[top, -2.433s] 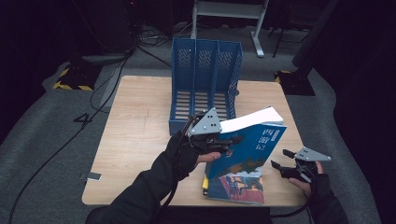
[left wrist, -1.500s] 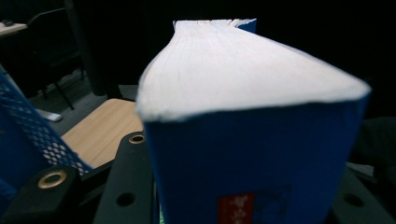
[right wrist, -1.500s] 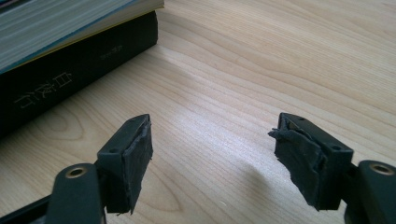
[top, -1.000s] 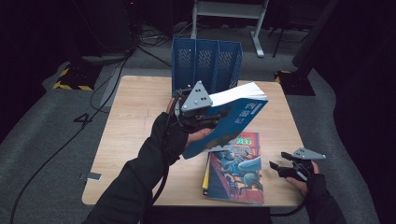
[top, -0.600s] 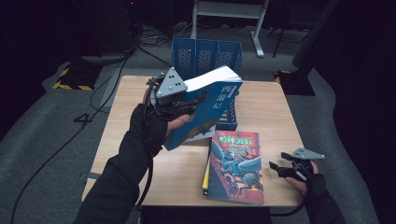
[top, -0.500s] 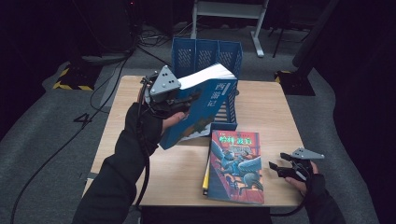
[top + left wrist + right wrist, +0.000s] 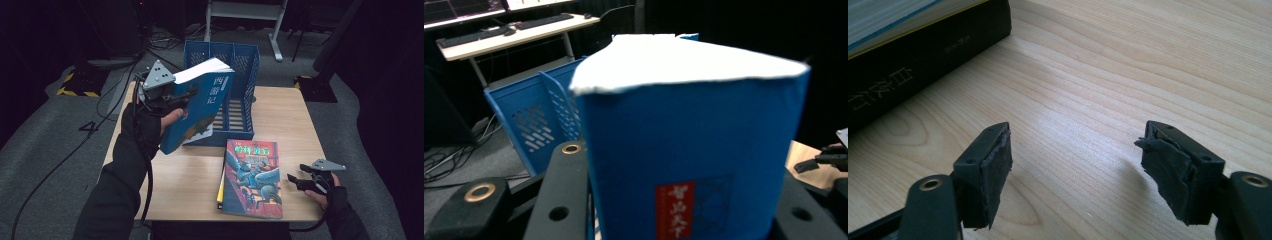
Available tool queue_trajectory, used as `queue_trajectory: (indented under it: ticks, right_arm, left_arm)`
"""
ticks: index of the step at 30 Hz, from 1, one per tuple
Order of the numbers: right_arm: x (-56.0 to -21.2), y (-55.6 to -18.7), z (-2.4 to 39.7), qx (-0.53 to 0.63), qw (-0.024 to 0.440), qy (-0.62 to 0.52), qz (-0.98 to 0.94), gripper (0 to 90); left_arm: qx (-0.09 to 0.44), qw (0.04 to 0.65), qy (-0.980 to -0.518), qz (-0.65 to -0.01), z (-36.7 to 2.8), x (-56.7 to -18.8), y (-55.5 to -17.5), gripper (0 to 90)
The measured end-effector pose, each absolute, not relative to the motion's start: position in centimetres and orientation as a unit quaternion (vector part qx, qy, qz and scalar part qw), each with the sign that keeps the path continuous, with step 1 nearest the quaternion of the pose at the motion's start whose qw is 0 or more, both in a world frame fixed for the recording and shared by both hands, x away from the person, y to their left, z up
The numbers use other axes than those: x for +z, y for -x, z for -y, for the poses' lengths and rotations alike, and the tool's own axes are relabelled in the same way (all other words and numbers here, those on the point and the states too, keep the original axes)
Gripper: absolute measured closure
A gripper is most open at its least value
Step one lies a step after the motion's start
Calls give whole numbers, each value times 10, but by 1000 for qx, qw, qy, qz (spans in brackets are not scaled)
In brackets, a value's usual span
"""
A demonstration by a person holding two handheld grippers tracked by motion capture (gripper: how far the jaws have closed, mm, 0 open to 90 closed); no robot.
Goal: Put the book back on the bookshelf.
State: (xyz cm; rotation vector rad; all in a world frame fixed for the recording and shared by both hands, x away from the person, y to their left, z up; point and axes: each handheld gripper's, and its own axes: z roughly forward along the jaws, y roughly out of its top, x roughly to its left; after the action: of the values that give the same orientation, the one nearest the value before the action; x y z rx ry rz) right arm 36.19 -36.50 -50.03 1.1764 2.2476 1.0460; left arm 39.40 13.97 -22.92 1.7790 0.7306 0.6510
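My left gripper (image 7: 181,96) is shut on a thick blue book (image 7: 199,107) and holds it up, tilted with its white page edge uppermost, in front of the left side of the blue file rack (image 7: 241,56). In the left gripper view the blue book (image 7: 689,165) stands between the two black jaws, and the rack (image 7: 534,120) is behind it to the left. A book with an illustrated cover (image 7: 253,176) lies flat on the table (image 7: 287,115), on top of another book. My right gripper (image 7: 296,181) rests open at the table's front right; its pads (image 7: 998,162) have nothing between them.
In the right gripper view a black book spine (image 7: 908,65) lies at the upper left on the wood. A desk with keyboards (image 7: 514,30) stands behind the rack. Cables run over the floor (image 7: 45,150) left of the table.
My left gripper has carried the blue book up and leftward, off the stack, and tipped it more upright by the rack. The illustrated book is now uncovered. The right gripper has stayed put.
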Motion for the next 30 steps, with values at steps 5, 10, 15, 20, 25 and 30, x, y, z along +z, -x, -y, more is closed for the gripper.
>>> queue_trajectory:
  ticks: [5, 10, 15, 20, 25, 30]
  right_arm:
    - [-500, -361, 365, 373, 198, -419, -804, 289]
    - [-501, -362, 364, 371, 197, -420, -805, 290]
    - [-501, -362, 364, 369, 197, -419, -806, 291]
    - [-502, -362, 362, 361, 199, -417, -810, 292]
    - [-503, -362, 362, 360, 198, -416, -811, 294]
    - [-503, -362, 362, 360, 199, -415, -812, 293]
  left_arm:
    - [284, 523, -738, -319, -145, -227, -399, 608]
    - [284, 524, -729, -337, -152, -229, -406, 608]
    - [288, 521, -723, -349, -155, -230, -413, 608]
    - [288, 520, -713, -371, -155, -231, -424, 608]
    - [294, 521, -700, -390, -154, -229, -436, 609]
    - [302, 514, -693, -406, -151, -230, -447, 609]
